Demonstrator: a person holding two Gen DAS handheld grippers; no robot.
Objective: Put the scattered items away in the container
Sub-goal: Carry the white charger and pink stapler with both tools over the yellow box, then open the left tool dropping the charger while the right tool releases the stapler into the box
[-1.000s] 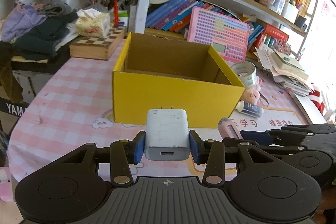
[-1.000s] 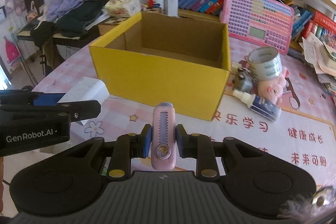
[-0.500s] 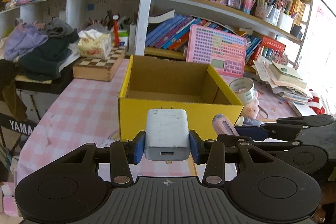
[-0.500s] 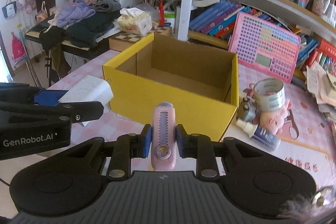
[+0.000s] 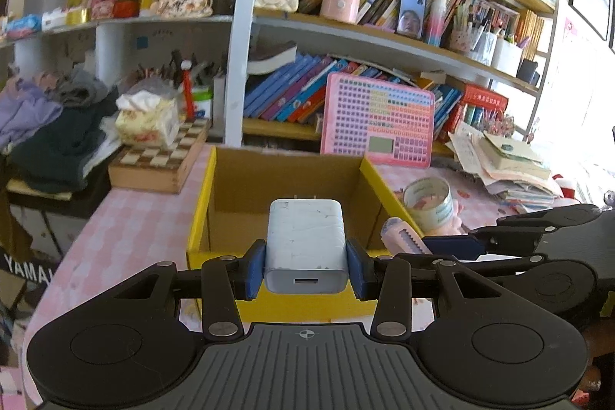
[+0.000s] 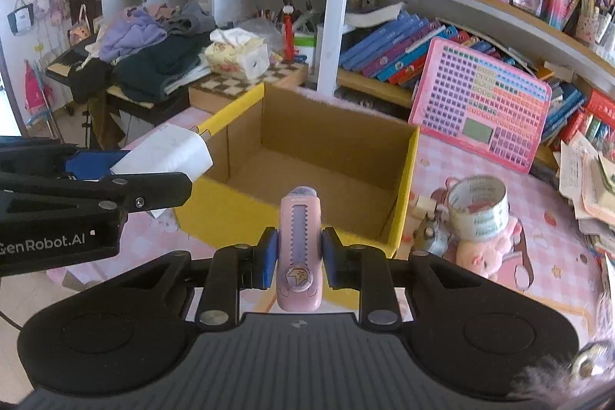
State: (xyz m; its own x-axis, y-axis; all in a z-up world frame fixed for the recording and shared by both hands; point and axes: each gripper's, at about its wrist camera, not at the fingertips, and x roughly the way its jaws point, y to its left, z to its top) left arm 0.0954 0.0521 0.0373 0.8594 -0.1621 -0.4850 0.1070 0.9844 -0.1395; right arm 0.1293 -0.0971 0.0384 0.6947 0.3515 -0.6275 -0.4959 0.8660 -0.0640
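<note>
Your left gripper (image 5: pixel 306 266), marked "GenRobot.AI", pinches a white charger (image 5: pixel 305 244); your right gripper (image 6: pixel 296 258) pinches a pink cutter (image 6: pixel 299 248). Both hang above the near wall of the yellow box (image 6: pixel 230 191). A tape roll (image 6: pixel 476 212) sits just right. A second ago both were lower, short of the box.

Crowded bookshelves (image 5: pixel 384 37) rise behind the pink checked table (image 5: pixel 130 237); clothes pile (image 6: pixel 153 52) left of the shelves, daylight at their right.
</note>
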